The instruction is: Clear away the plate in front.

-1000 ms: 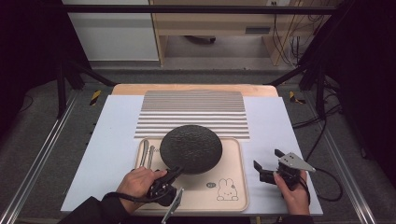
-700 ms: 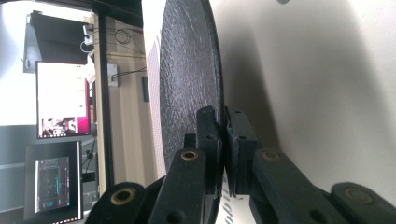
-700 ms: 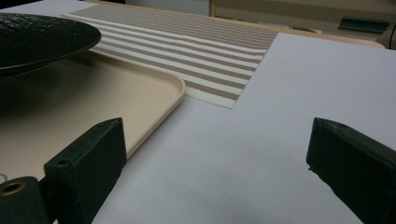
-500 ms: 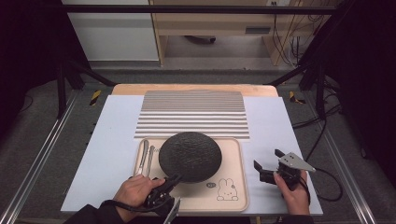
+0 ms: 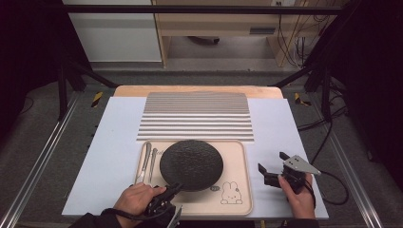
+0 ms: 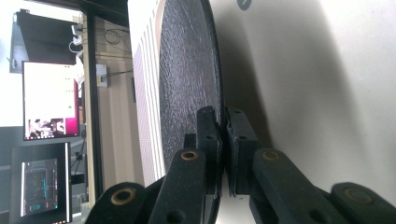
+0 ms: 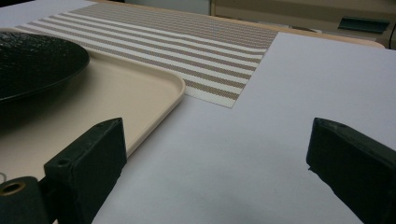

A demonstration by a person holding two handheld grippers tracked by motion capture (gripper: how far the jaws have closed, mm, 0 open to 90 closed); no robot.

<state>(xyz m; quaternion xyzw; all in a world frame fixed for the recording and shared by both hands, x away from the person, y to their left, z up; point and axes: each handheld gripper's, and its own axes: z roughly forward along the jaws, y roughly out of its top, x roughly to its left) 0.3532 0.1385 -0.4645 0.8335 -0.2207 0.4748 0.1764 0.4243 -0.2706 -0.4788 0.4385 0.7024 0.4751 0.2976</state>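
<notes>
While the person's hands come in from the bottom edge of the high view, the scene reads left to right as follows.

Left hand (image 5: pixel 138 199): low at the near left corner of the tray, knuckles up, wrapped round its tool.
Left gripper (image 5: pixel 172 191): points up and to the right toward the plate; in the left gripper view its jaws are pressed together on the plate's near rim, one pad on each face.
Cutlery (image 5: pixel 146 161): two metal pieces lying side by side in the tray's left part, just beside the plate.
Black plate (image 5: pixel 191 164): round, rough-textured, on the beige tray (image 5: pixel 237 190), over its middle.
Striped mat (image 5: pixel 195 116): beyond the tray, flat on the pale sheet.
Printing: a rabbit drawing (image 5: pixel 231 194) at the tray's near right corner; small writing beside it, too small to read.
Right gripper (image 5: pixel 272 167): jaws spread wide with nothing between them, low over the sheet, right of the tray.
Right hand (image 5: pixel 298 194): upright behind it, fingers curled round the handle.
</notes>
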